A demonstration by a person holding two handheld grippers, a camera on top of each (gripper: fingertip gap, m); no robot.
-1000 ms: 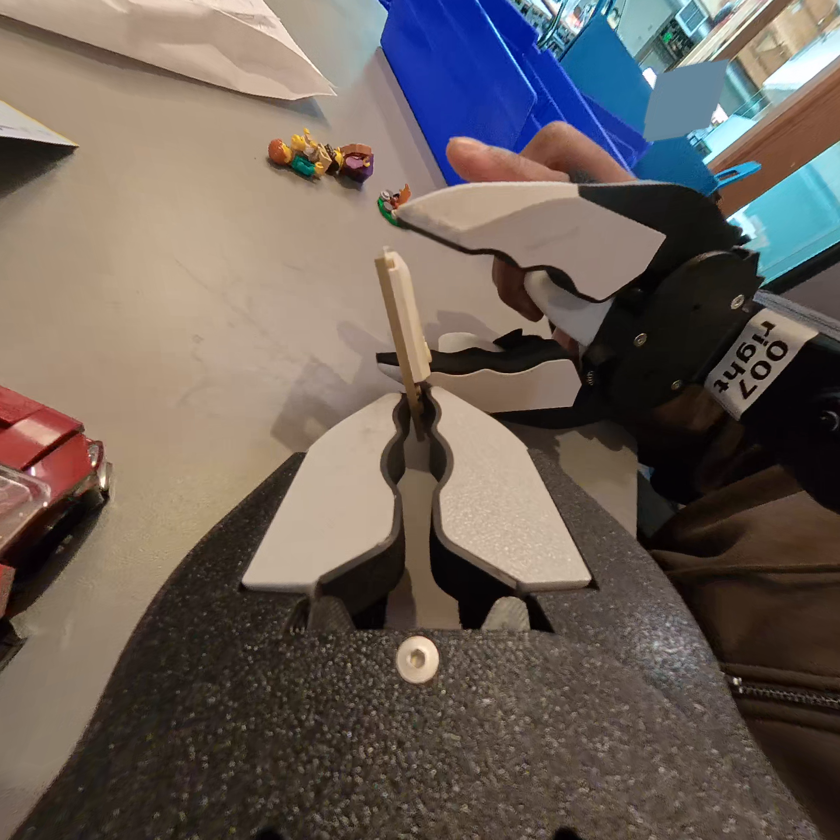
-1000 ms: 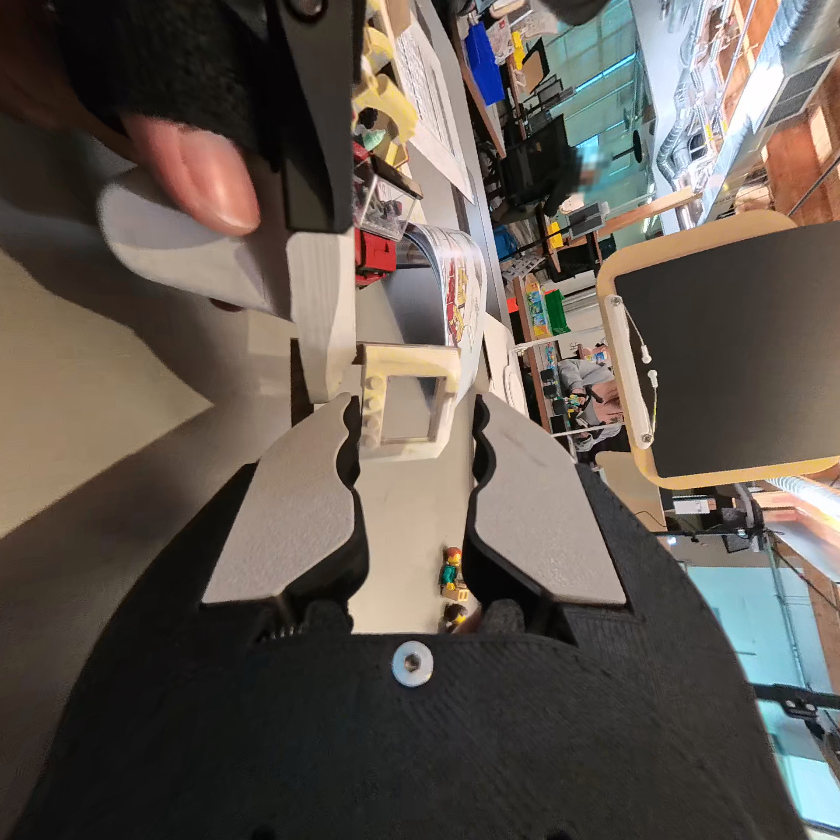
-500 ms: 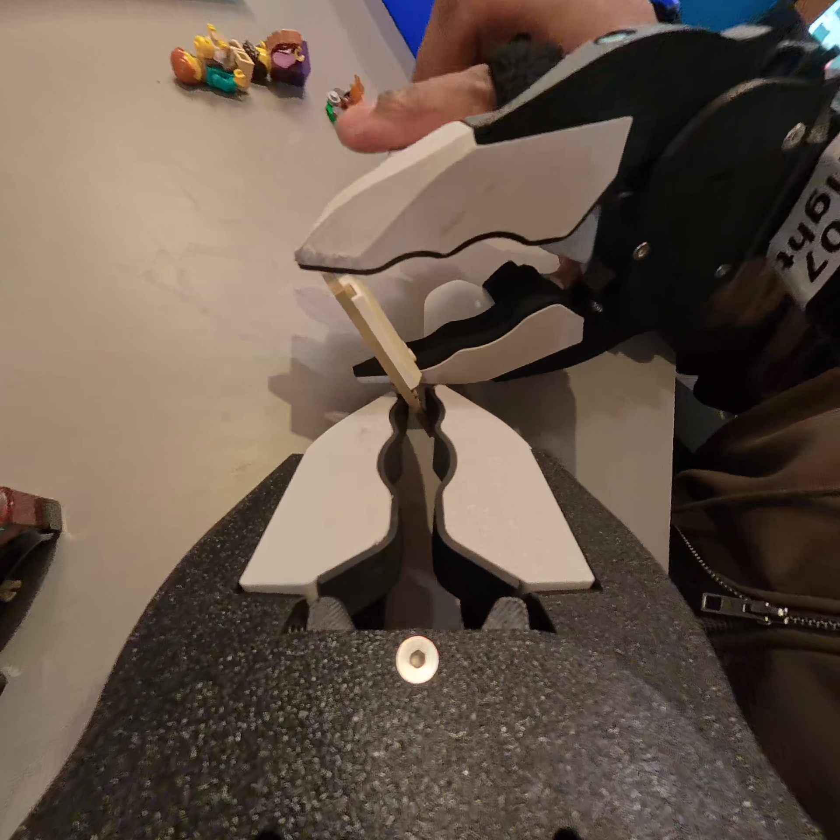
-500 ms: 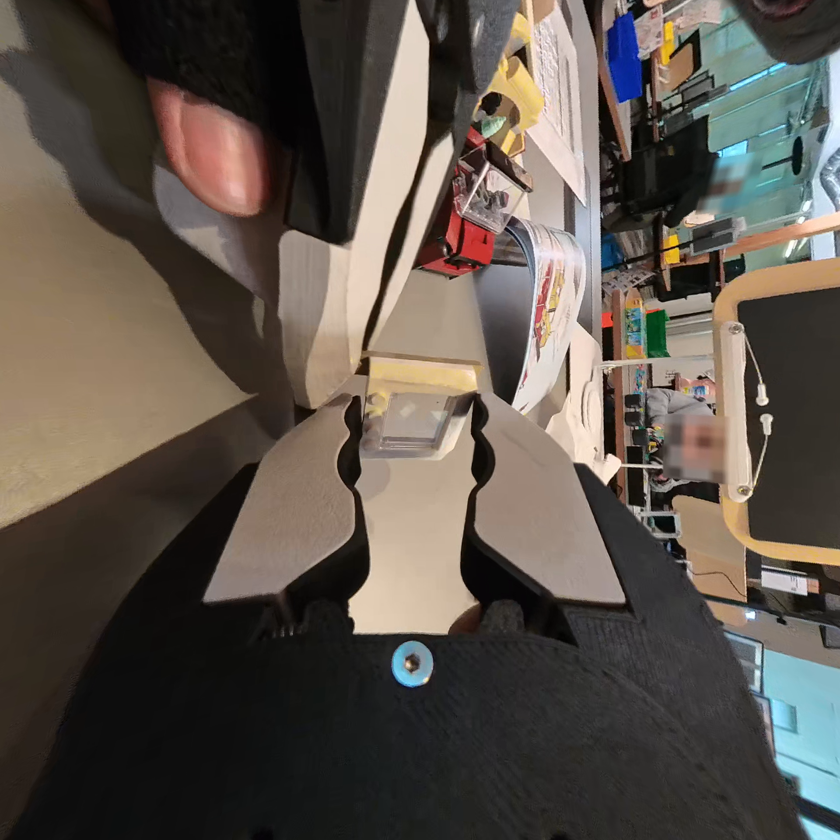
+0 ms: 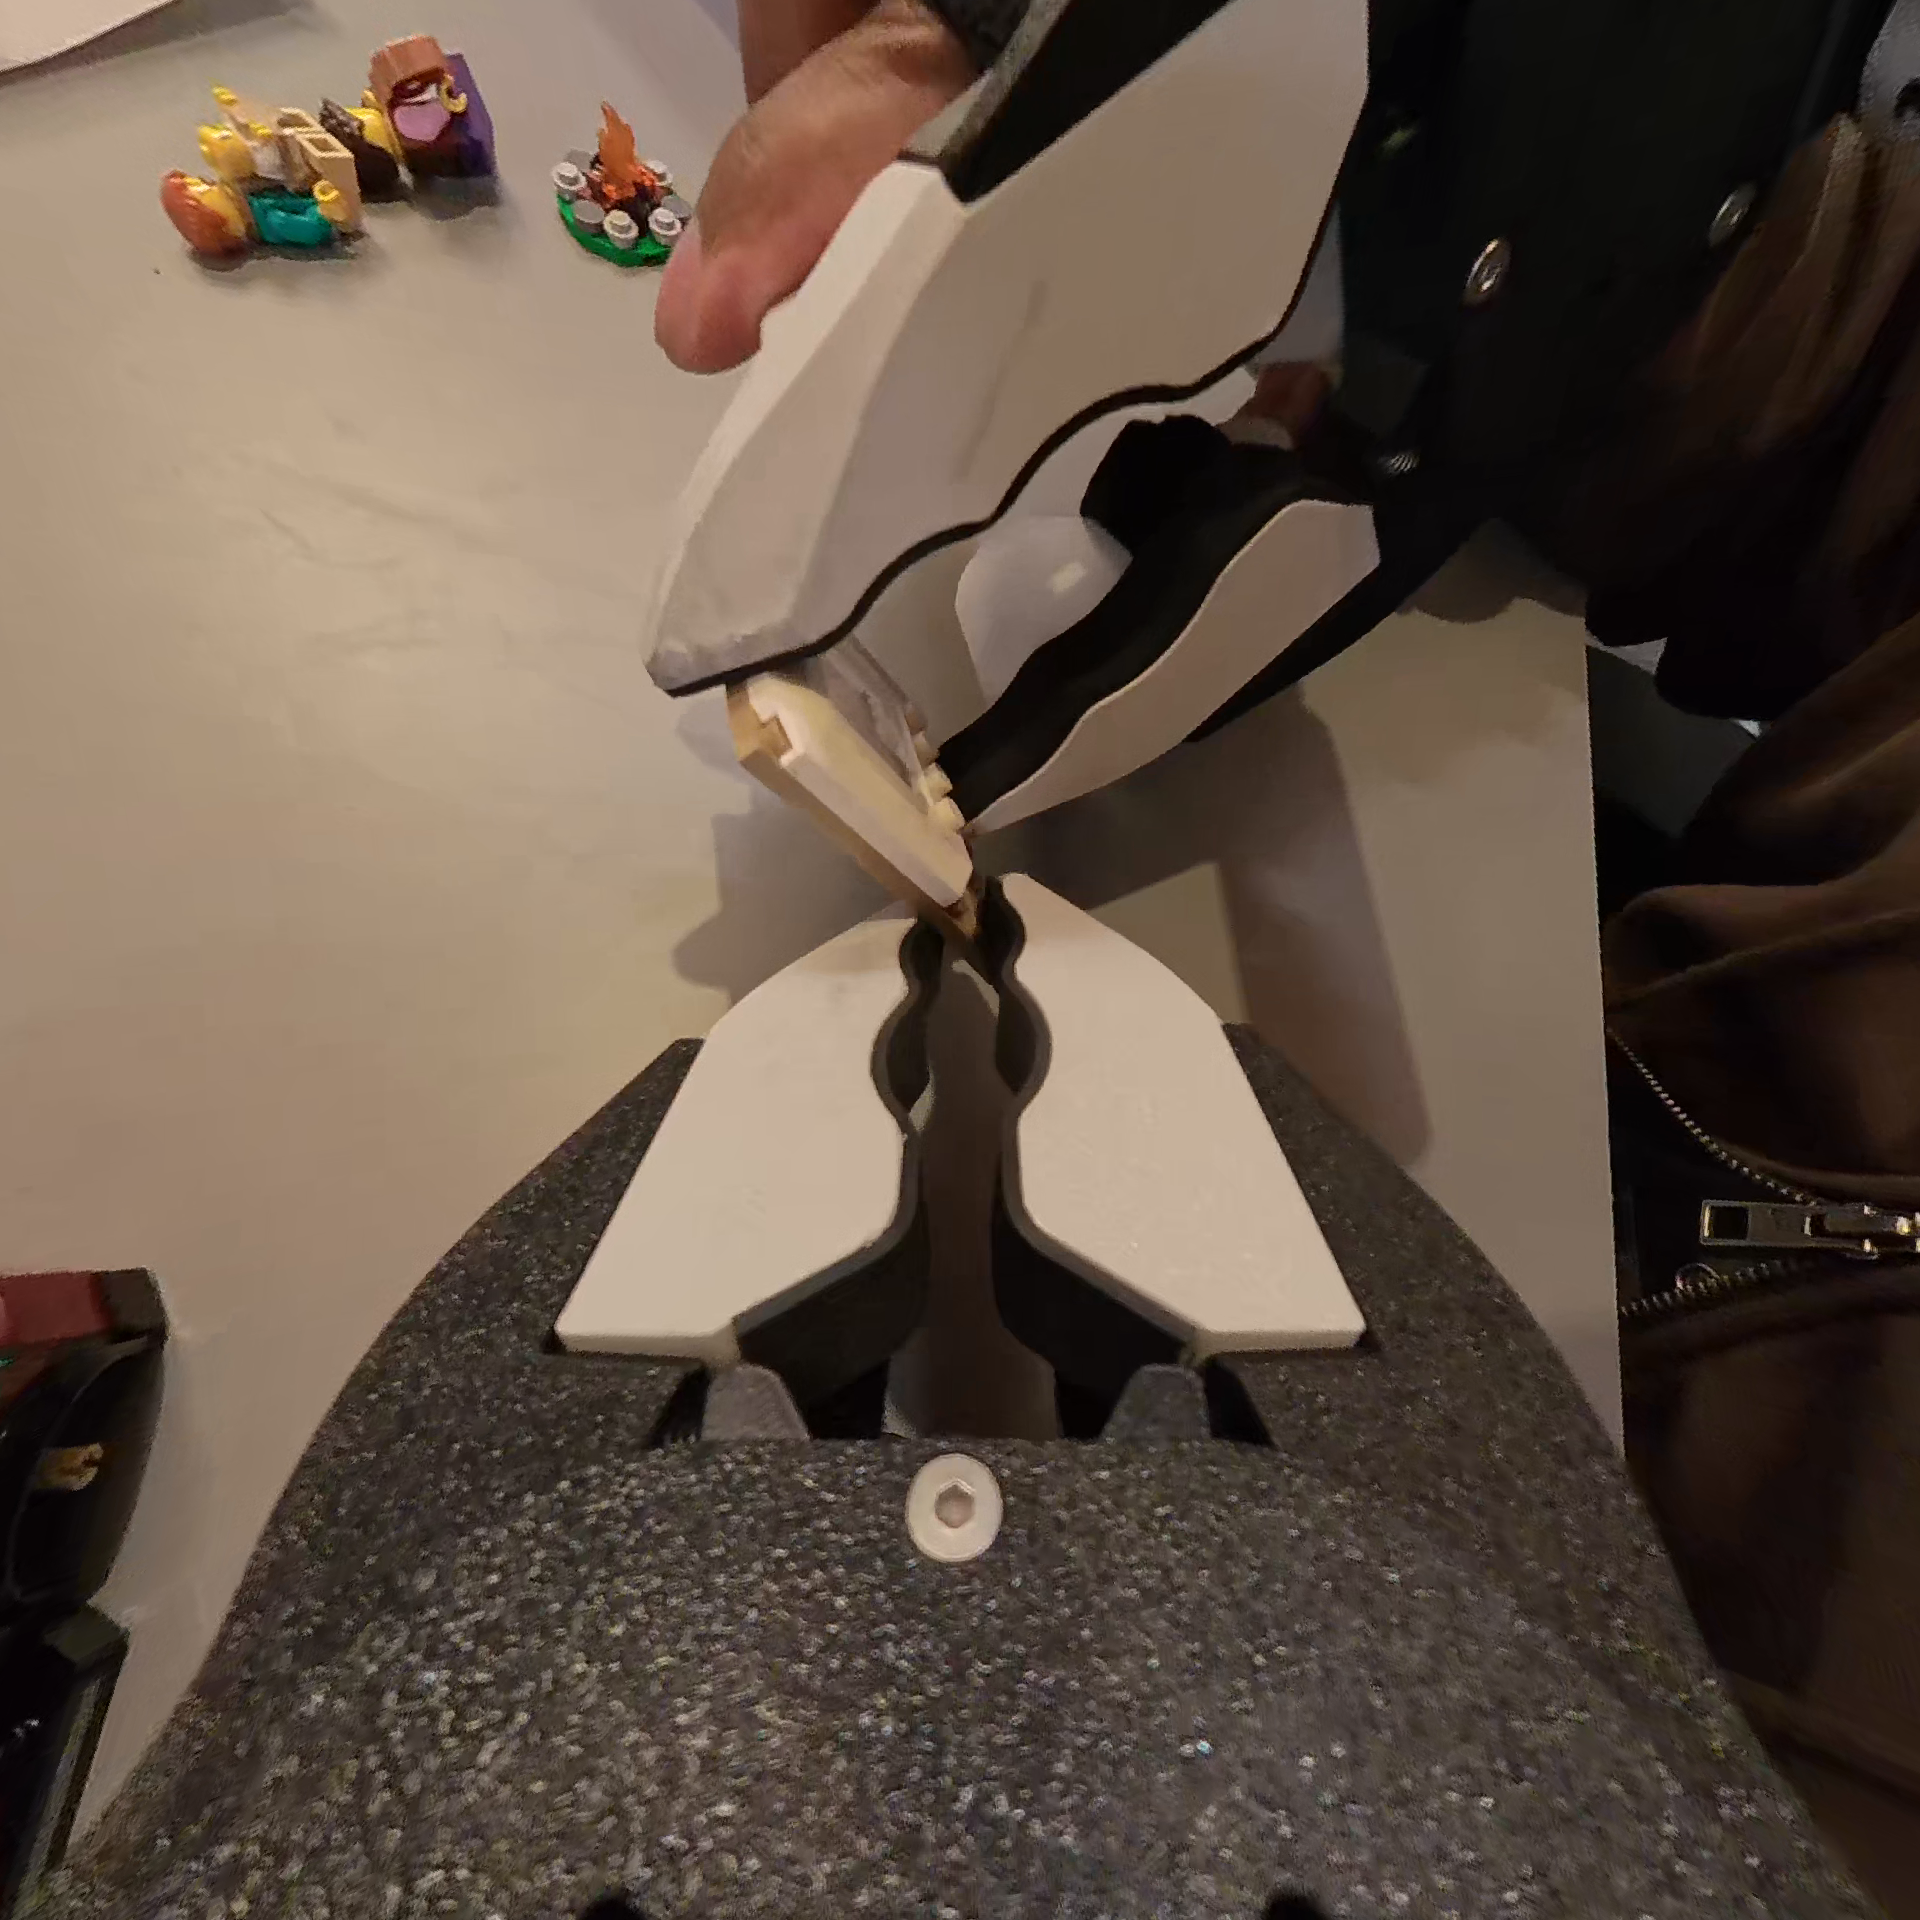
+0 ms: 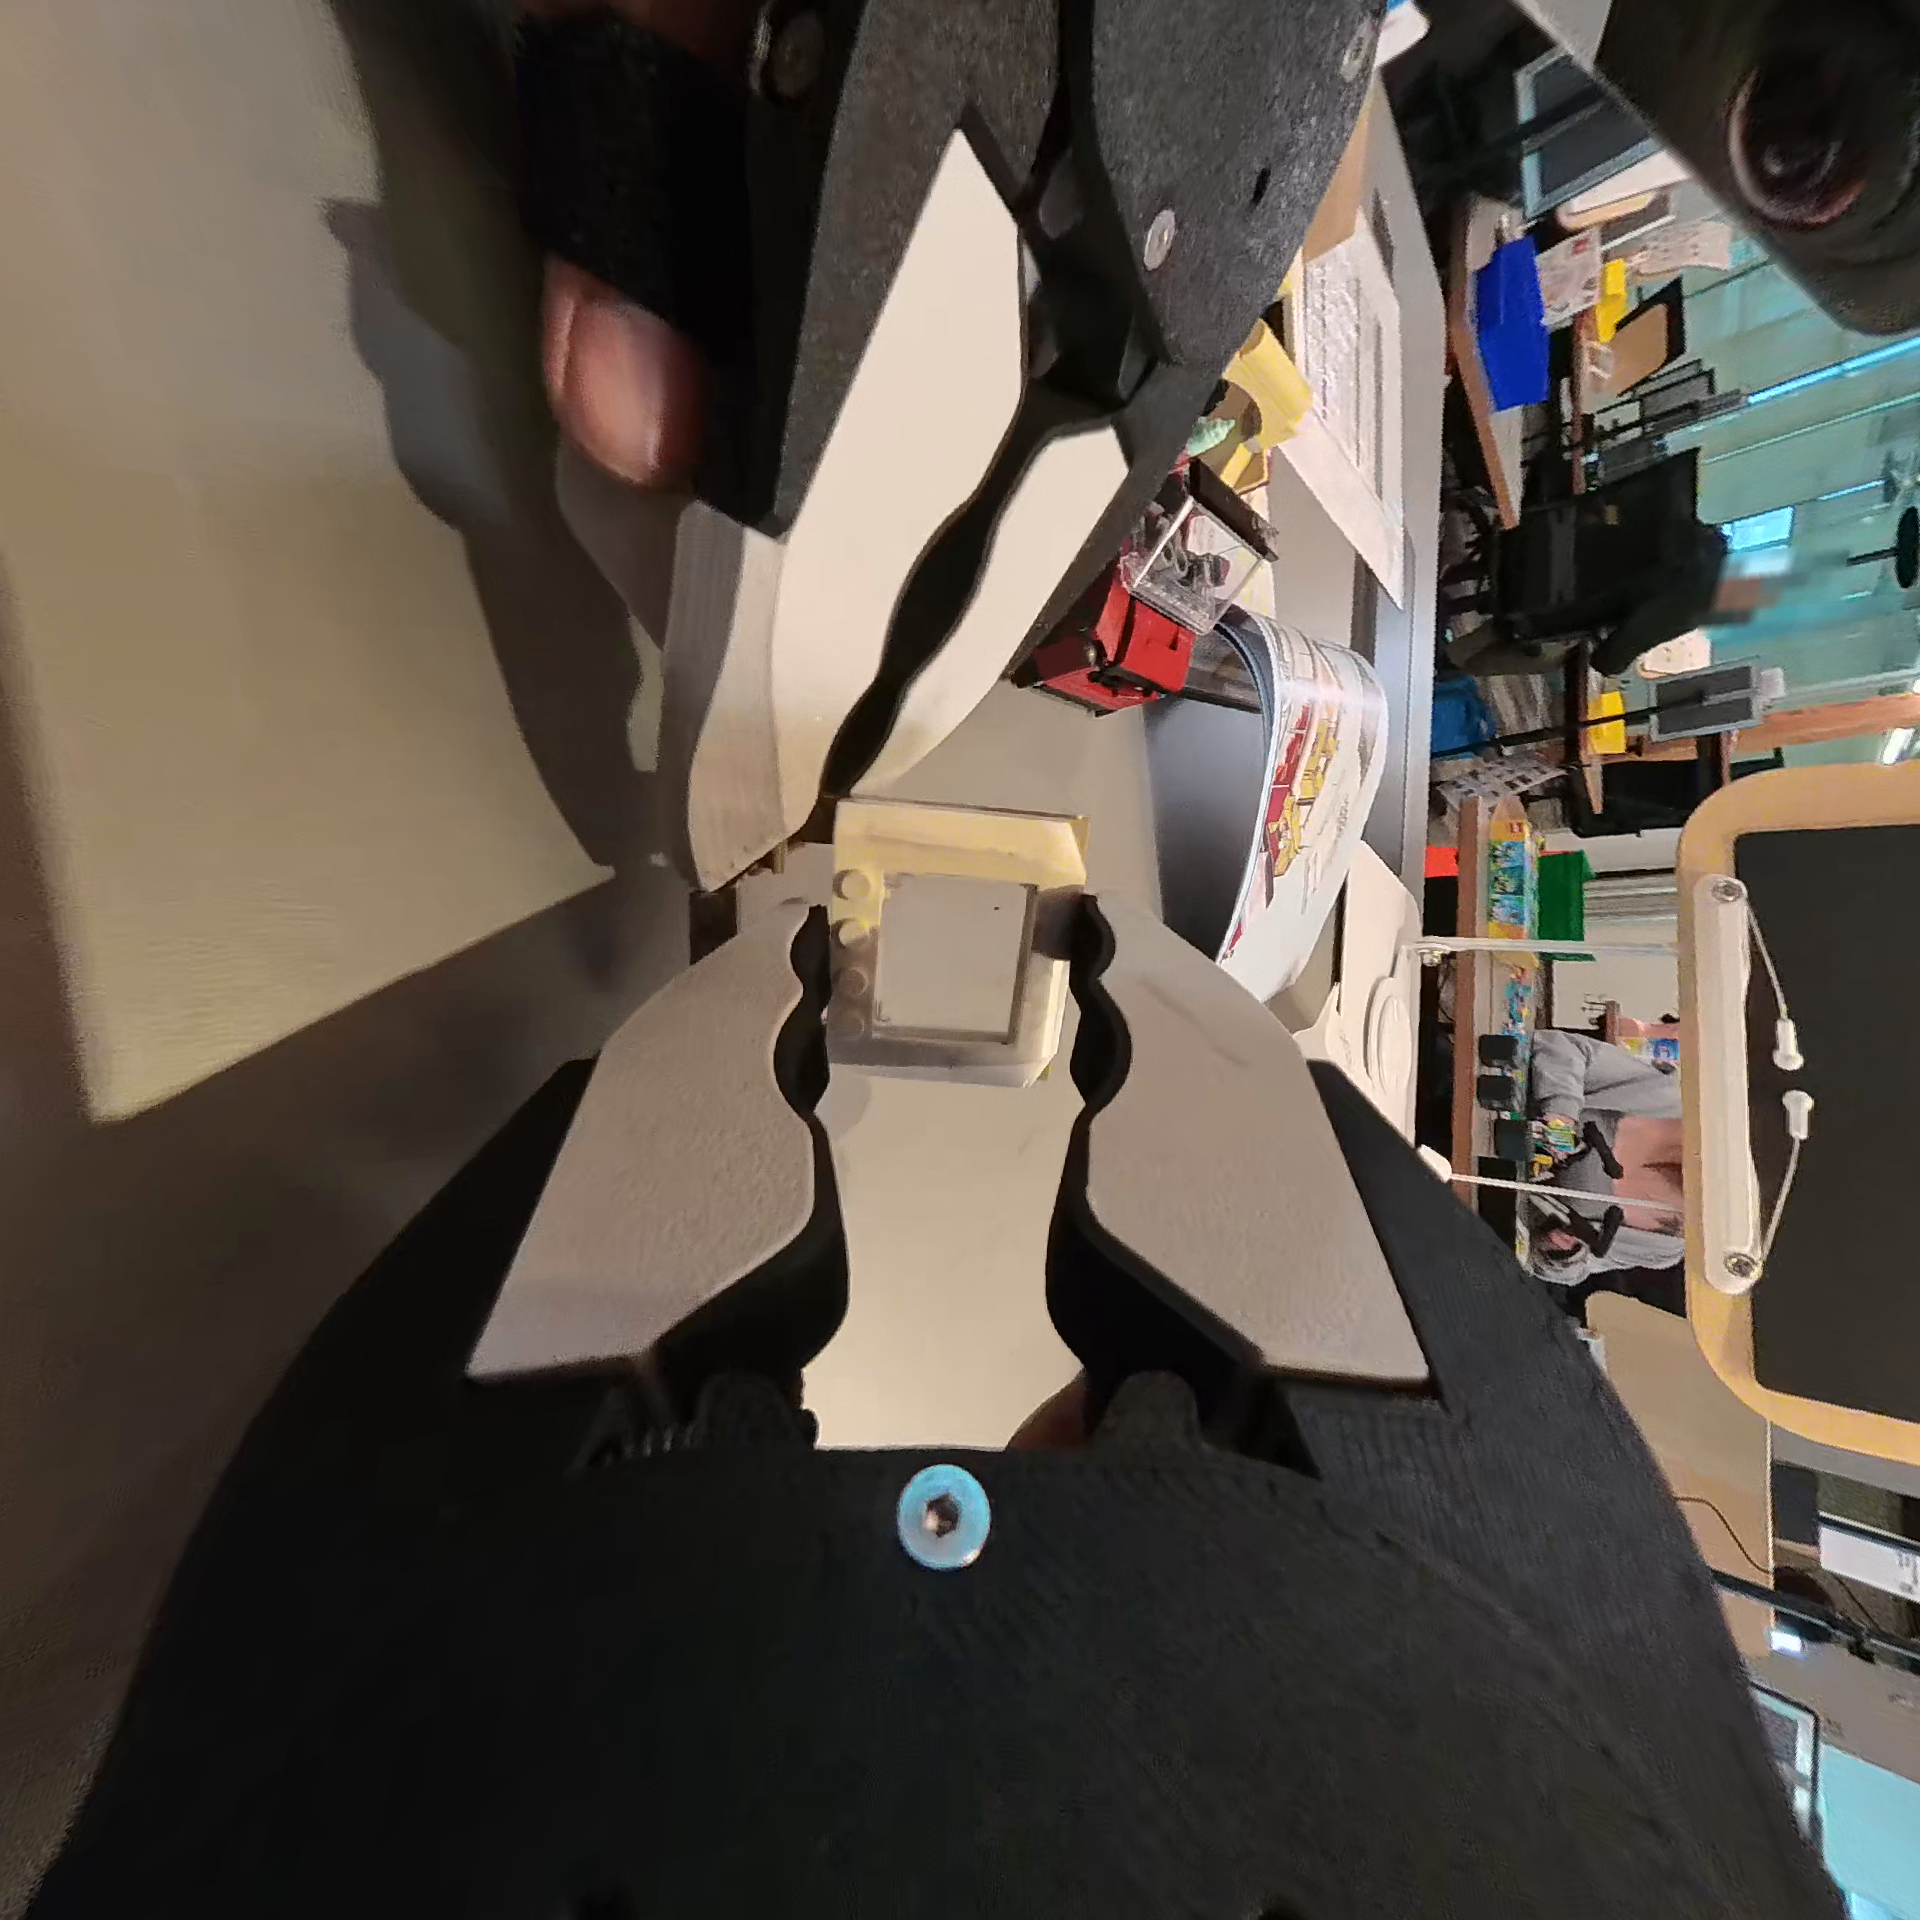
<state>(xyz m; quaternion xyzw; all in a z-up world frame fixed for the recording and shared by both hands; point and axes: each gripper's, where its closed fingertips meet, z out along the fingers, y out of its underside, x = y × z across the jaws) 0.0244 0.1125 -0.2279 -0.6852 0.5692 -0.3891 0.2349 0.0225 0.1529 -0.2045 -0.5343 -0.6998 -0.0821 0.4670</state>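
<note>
— Grey surface (image 5: 312,675) is carrying what?
— Toy figures (image 5: 322,166) are lying at eleven o'clock; a cluttered workshop is showing beyond.
— And the piece?
— A cream brick window frame (image 6: 951,966) with a clear pane is hanging tilted. The left gripper (image 5: 961,920) is pinching its lower edge; the right gripper (image 6: 945,961) is clamping its sides.

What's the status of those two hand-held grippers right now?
Left hand-held gripper pinching the cream window piece by its edge. Right hand-held gripper closed across the same piece. Toy figures lie beyond, apart.
</note>
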